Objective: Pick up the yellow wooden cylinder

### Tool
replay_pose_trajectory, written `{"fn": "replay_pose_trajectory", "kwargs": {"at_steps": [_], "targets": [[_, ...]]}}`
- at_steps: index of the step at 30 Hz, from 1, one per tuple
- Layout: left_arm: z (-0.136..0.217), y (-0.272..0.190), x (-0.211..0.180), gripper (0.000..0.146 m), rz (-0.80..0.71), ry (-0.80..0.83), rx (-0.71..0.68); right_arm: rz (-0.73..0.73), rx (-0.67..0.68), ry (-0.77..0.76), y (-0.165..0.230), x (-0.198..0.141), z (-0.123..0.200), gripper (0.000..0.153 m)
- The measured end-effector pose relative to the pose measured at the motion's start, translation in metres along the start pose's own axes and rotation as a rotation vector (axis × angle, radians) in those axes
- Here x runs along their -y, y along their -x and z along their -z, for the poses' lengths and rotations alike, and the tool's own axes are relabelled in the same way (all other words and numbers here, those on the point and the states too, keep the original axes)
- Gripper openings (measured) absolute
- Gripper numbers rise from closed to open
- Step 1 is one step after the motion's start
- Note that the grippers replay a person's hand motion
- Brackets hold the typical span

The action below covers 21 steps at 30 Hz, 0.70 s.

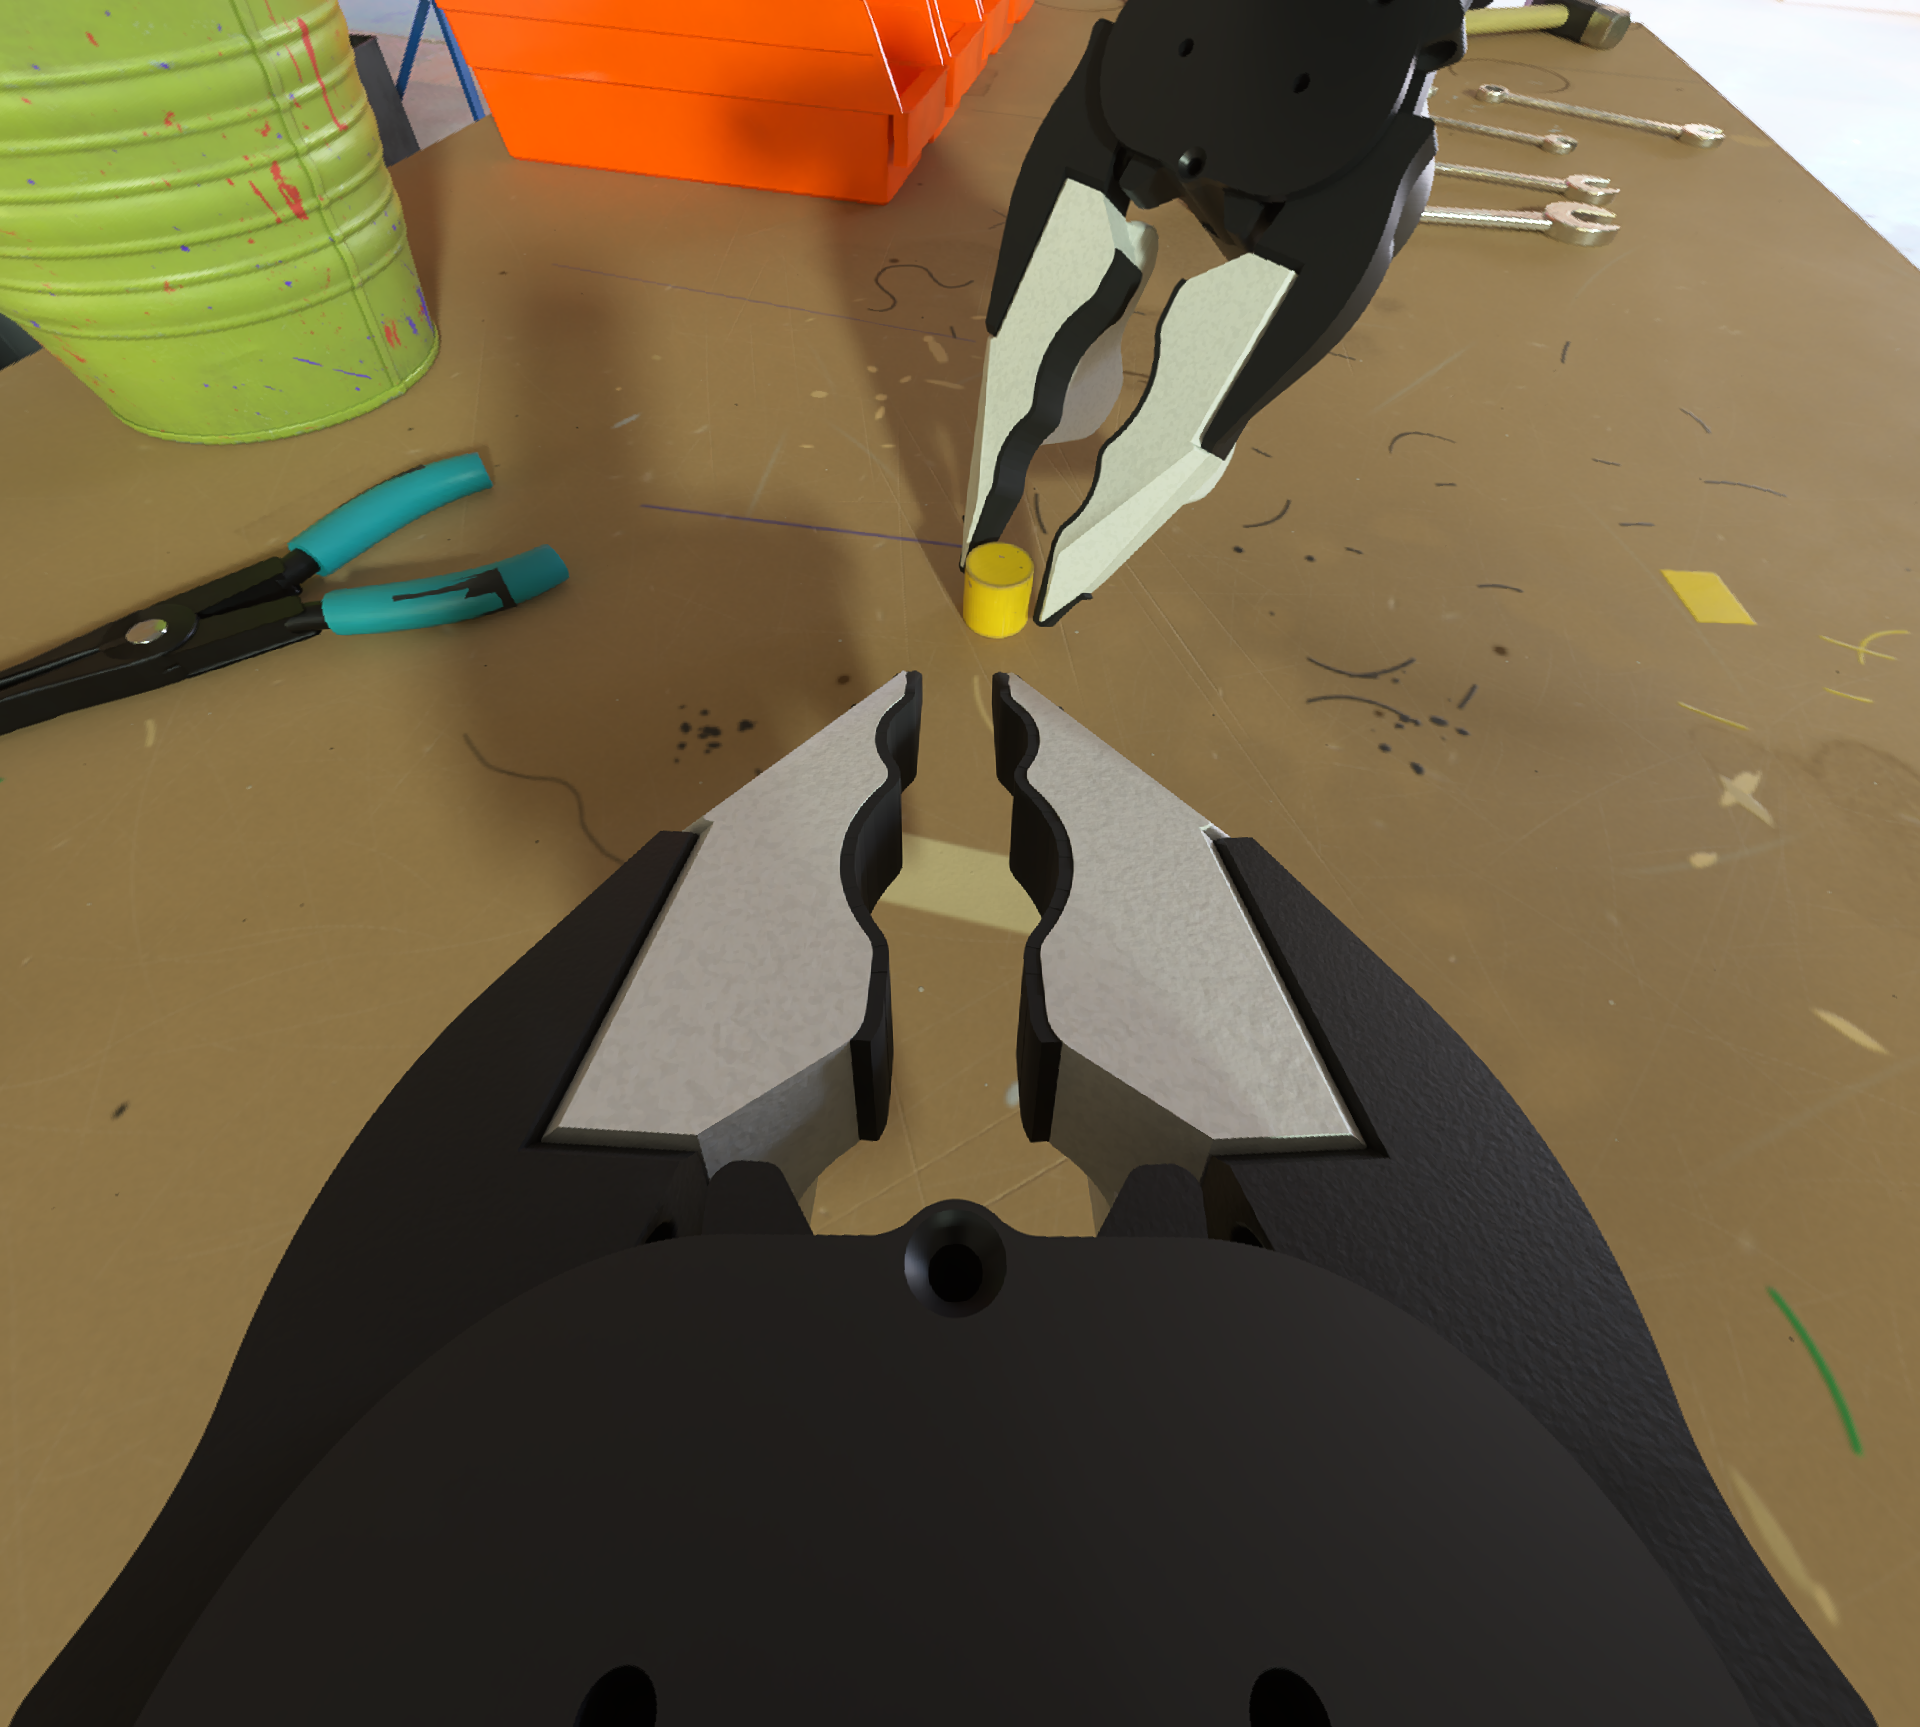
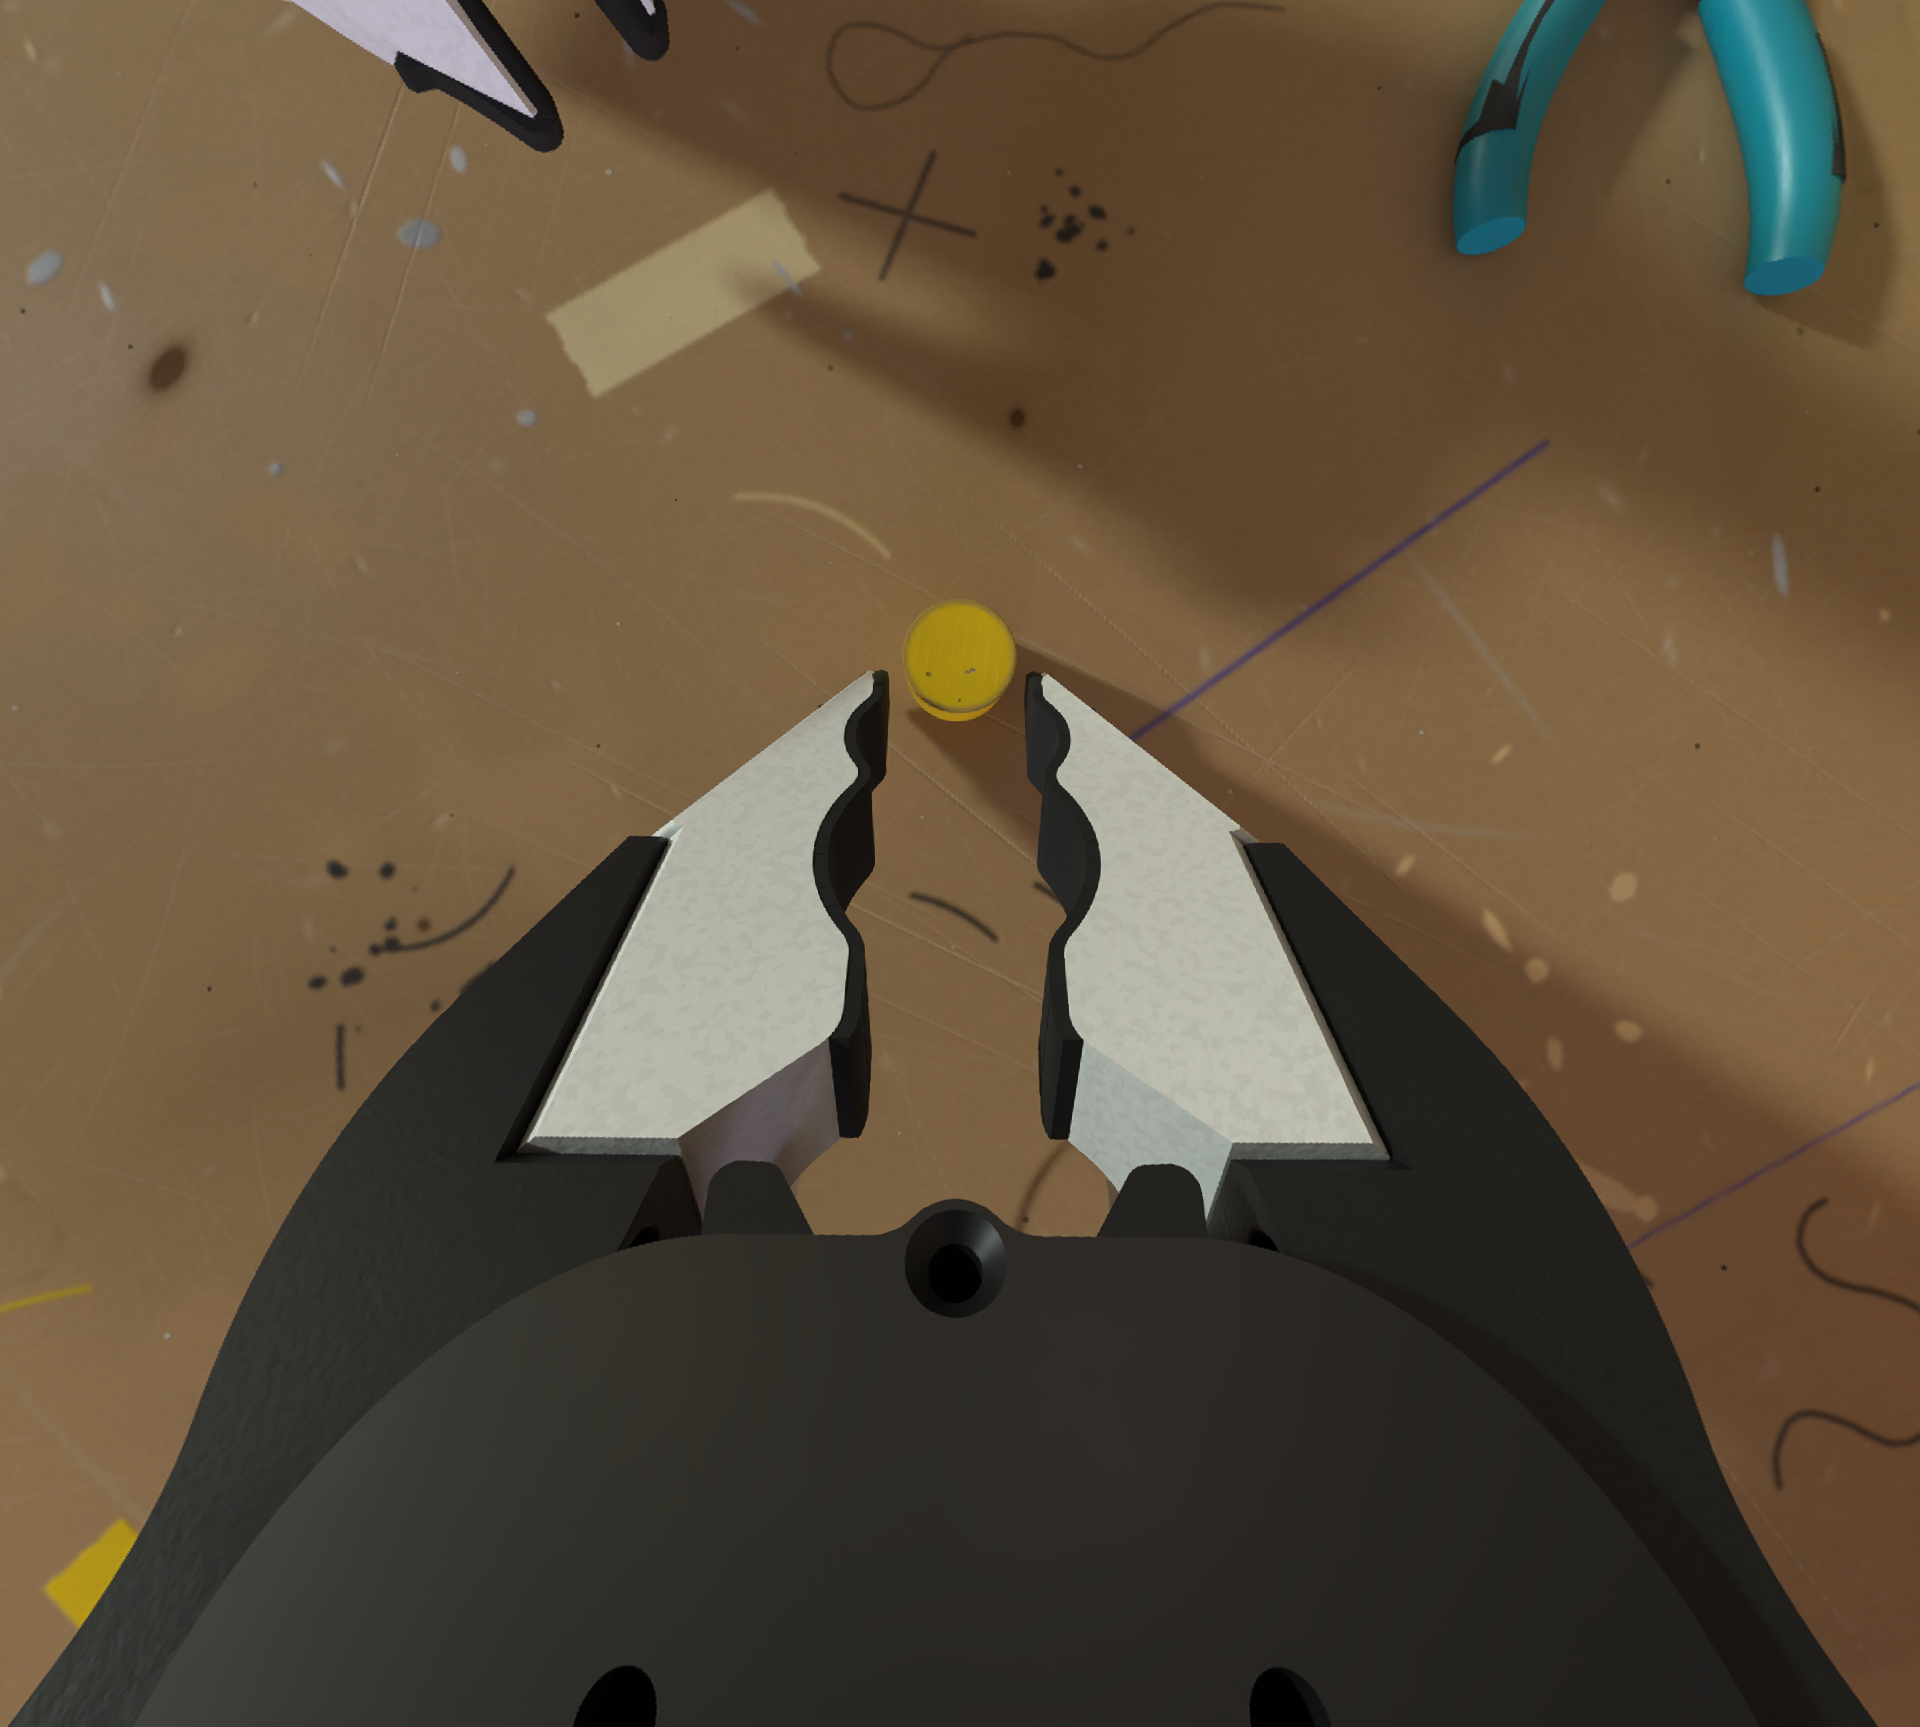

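Two hand-held grippers share this brown, scuffed counter (image 1: 1351,846), and only one is placed to do the work. The right hand-held gripper (image 2: 956,675) points steeply down over the small yellow wooden cylinder (image 2: 958,659), which stands upright on the counter with its round top facing up. Its fingers are apart, one tip on each side of the cylinder; in the left wrist view one tip looks to be against the cylinder's right side and the other sits behind its left edge, so the spread seems chosen to straddle it before squeezing. Whether either pad truly touches I cannot tell. Nothing is lifted yet.

The left hand-held gripper (image 1: 956,690) hovers low on the near side, fingers narrowly apart and holding nothing, aimed at the cylinder but short of it, likely kept back to leave room.

Teal-handled black pliers (image 1: 312,586) lie to the left, a paint-flecked green metal bucket (image 1: 197,150) far left, orange plastic bins (image 1: 748,15) beyond, and steel wrenches (image 1: 1538,181) far right, all well apart from the grasp.
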State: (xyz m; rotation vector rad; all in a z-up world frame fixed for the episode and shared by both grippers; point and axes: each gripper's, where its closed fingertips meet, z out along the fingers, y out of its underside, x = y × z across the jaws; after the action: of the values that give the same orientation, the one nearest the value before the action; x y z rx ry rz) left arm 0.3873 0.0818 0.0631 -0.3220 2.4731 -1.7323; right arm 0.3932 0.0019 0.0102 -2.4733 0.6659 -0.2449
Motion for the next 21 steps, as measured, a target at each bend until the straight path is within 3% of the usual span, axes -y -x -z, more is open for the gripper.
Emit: {"fn": "replay_pose_trajectory", "kwargs": {"at_steps": [13, 21], "targets": [[0.001, 0.006, 0.001, 0.014, 0.002, -0.009, 0.036, -0.135, -0.007, -0.090, 0.000, 0.006, 0.010, 0.041], [0.002, 0.007, 0.000, 0.014, -0.001, -0.005, 0.039, -0.158, -0.031, -0.074, 0.000, 0.010, 0.001, 0.043]]}}
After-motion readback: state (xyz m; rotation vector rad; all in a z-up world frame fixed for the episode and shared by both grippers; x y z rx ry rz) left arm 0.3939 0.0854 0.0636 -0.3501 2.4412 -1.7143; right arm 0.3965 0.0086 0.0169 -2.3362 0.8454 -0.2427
